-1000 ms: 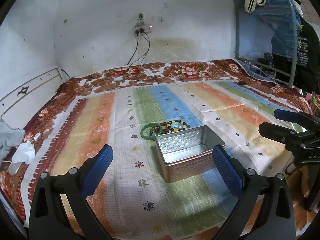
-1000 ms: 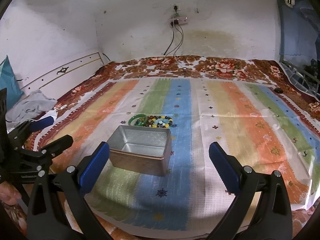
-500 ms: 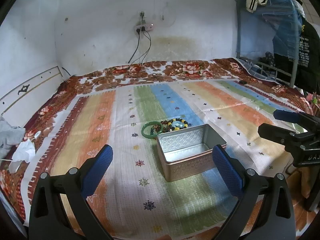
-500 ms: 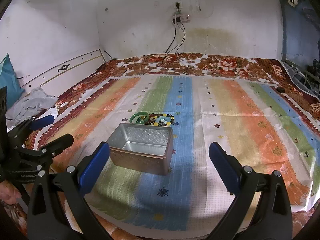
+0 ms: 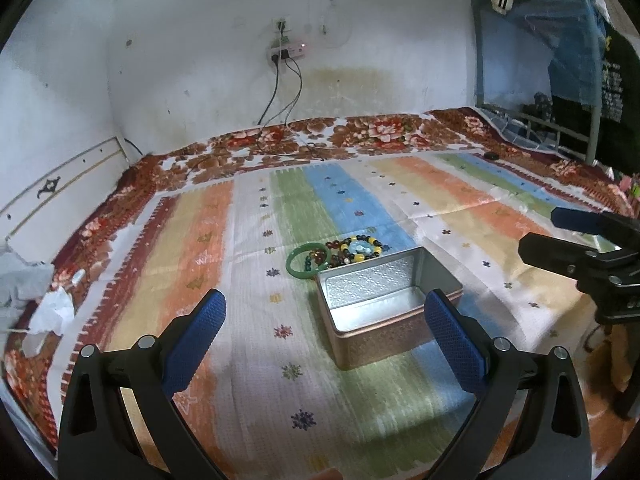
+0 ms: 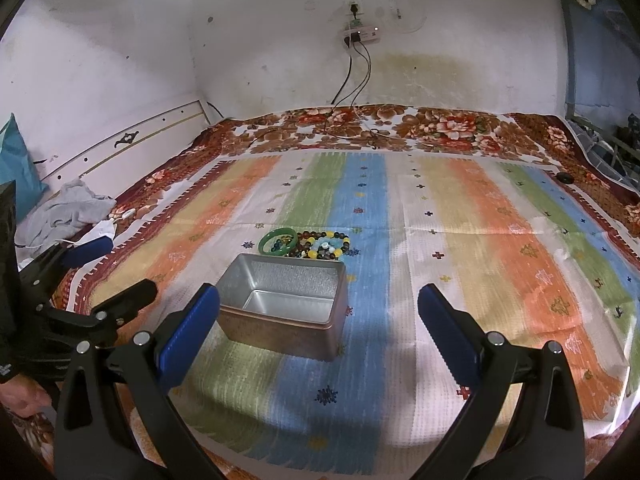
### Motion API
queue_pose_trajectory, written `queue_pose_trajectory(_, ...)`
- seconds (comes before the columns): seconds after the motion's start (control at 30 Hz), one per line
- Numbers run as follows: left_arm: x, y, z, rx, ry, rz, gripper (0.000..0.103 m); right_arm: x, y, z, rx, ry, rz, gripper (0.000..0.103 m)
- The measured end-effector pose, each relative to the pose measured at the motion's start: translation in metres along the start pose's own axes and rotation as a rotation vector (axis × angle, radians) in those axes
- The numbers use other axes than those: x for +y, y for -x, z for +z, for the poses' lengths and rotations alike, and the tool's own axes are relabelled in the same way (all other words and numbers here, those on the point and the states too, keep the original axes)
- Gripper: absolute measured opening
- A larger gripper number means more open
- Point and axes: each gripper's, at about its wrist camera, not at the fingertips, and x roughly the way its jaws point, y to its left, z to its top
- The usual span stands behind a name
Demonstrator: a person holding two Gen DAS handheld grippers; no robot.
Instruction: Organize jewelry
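Bracelets (image 5: pixel 340 254) lie heaped just behind the open tin (image 5: pixel 384 312), well ahead of both grippers, left (image 5: pixel 324 332) and right (image 6: pixel 320 320), whose fingers spread wide, empty.

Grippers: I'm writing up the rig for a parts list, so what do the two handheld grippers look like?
Both match. The left gripper and right gripper each have two matte black plastic arms with triangular cut-outs and silver pivot bolts. Each finger ends in a blue pad with a fine cross-hatched texture. White lettering, too cut off to read, marks the right gripper's body. A dark sleeve shows behind the left gripper.
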Motion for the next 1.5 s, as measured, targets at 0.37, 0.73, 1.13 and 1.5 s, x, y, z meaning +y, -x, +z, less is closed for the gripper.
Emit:
queue_pose_trajectory(0.37, 0.010, -0.032, 0.023, 0.060, 0.050, -0.043, 0.098, -0.009, -0.027, 0.017, 0.042, -0.011, -0.014, 0.098)
queue_pose_trajectory(0.73, 0.019, -0.062, 0.028, 0.157, 0.089, -0.022, 0.098, -0.017, -0.057, 0.037, 0.078, -0.045, 0.014, 0.098)
queue_pose_trajectory(1.13, 0.034, -0.084, 0.038, 0.176, 0.123, -0.025, 0.097, -0.030, -0.086, 0.049, 0.160, -0.074, 0.011, 0.098)
queue_pose_trajectory(1.5, 0.053, -0.118, 0.053, 0.262, 0.140, 0.052, 0.097, -0.037, -0.121, 0.059, 0.255, -0.109, 0.033, 0.098)
